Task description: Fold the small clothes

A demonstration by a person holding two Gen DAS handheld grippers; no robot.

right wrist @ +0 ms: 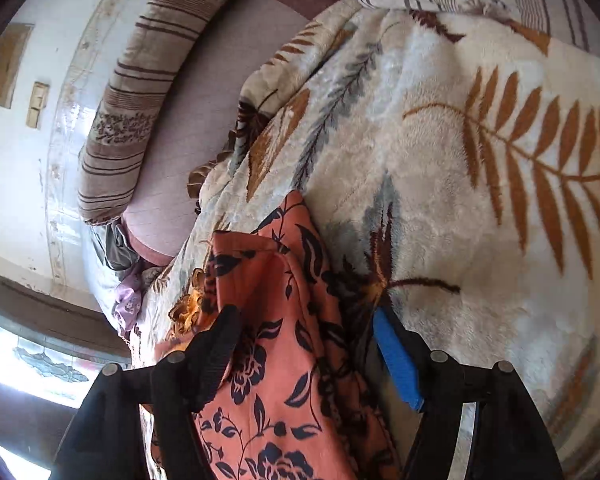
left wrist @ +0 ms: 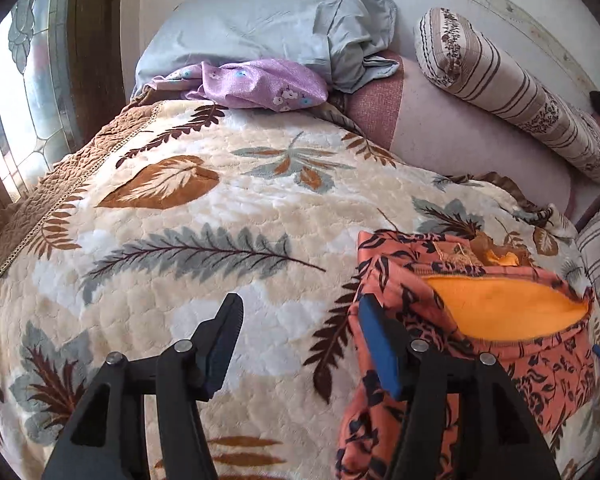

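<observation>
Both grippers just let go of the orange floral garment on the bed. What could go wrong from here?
1. The orange floral garment lies bunched, its orange lining gaping open, so the fold may slump apart.
2. The left gripper stands open with its blue pad against the cloth edge; pulling away might drag it.
3. Cloth lies between the open fingers of the right gripper; a careless withdrawal could snag it on the plush leaf-print blanket.

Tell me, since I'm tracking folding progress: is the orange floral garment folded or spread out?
Folded, at least partly: the orange floral garment lies doubled over on the leaf-print blanket, its plain orange lining showing.
</observation>
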